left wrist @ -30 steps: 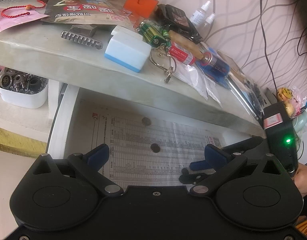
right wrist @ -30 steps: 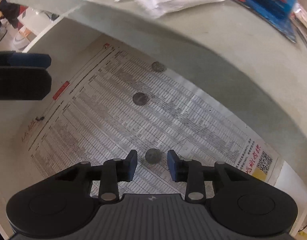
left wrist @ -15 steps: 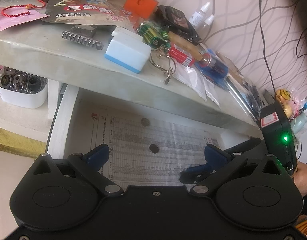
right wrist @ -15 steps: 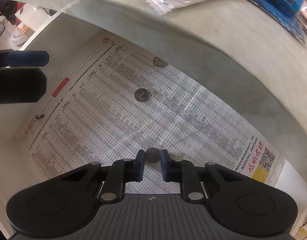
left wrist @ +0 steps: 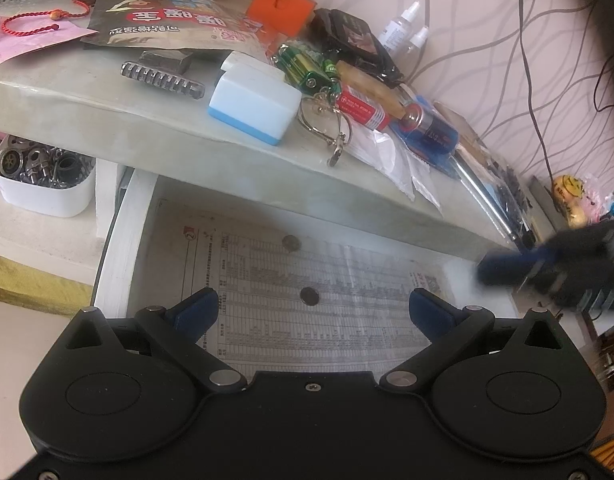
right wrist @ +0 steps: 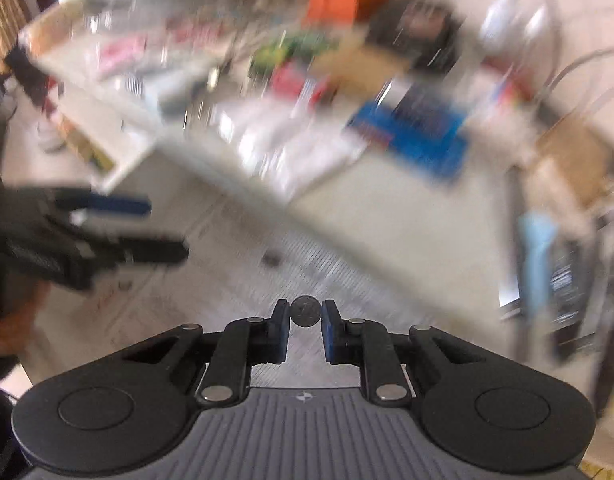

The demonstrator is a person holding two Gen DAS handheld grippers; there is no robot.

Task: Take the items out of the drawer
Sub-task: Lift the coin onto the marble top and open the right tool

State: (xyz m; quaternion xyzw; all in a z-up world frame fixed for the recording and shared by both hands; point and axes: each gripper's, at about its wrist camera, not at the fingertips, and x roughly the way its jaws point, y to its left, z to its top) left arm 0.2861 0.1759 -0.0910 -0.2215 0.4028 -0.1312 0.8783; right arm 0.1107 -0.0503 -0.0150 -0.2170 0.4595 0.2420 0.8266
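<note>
A cluttered pale desktop (left wrist: 87,92) holds a white and blue box (left wrist: 254,107), green batteries (left wrist: 303,68), an orange box (left wrist: 281,6), a printed snack packet (left wrist: 167,24), a red cord bracelet (left wrist: 39,26) on pink paper, and two dropper bottles (left wrist: 407,28). A white tub of metal parts (left wrist: 43,176) sits on a lower shelf at left.

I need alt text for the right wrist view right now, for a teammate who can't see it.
The right hand-held gripper pinches a coin by its edges between its fingertips. Behind it the picture is heavily motion-blurred: the paper-lined open drawer, the cluttered tabletop above it, and the left hand-held gripper at the left.
</note>
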